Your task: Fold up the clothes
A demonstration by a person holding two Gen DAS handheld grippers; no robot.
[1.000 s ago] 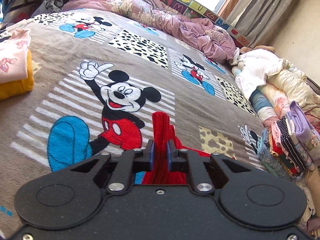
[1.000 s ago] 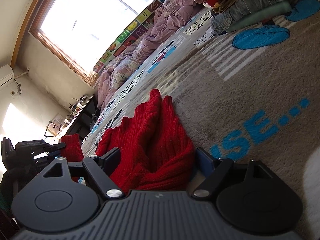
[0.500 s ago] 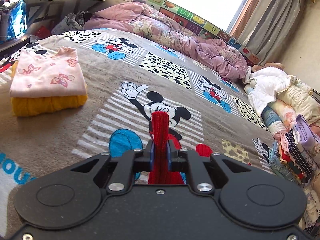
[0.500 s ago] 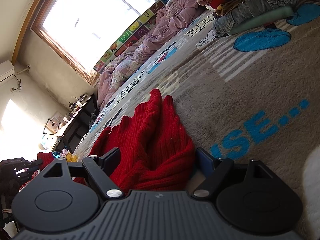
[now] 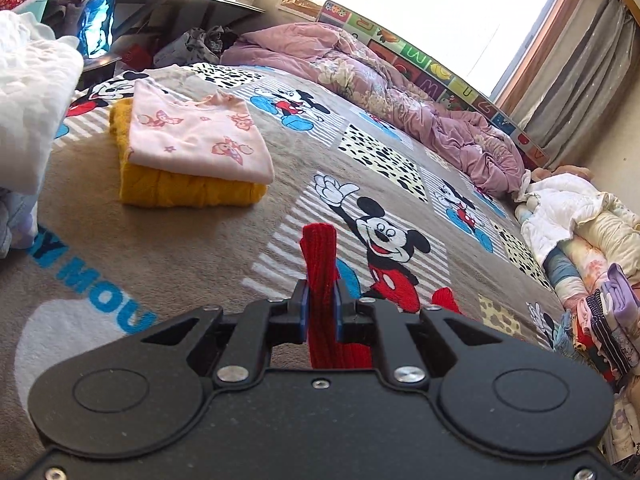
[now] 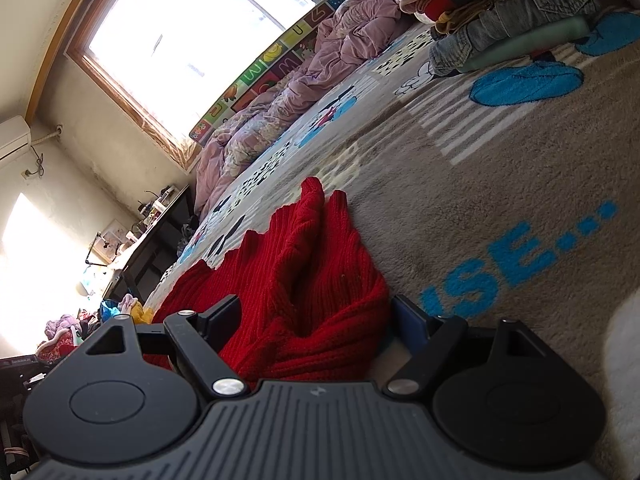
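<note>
1. The red knit sweater (image 6: 304, 280) lies bunched on the cartoon-mouse blanket (image 5: 200, 240); one ribbed end stands pinched in the left gripper (image 5: 320, 312).
2. The right gripper (image 6: 316, 320) is spread wide around the bunched knit; whether its pads press is unclear.
3. Risk: the loose knit could slip or drag, undoing the fold.
4. A wide pull might disturb the folded pink top (image 5: 196, 136) nearby.

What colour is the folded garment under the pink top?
Mustard yellow; clearest in the left wrist view.

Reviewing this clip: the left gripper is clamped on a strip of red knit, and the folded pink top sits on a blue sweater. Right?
Not quite. In the left wrist view, the left gripper is clamped on the red knit, but the folded pink top sits on a yellow sweater, not a blue one.
</note>
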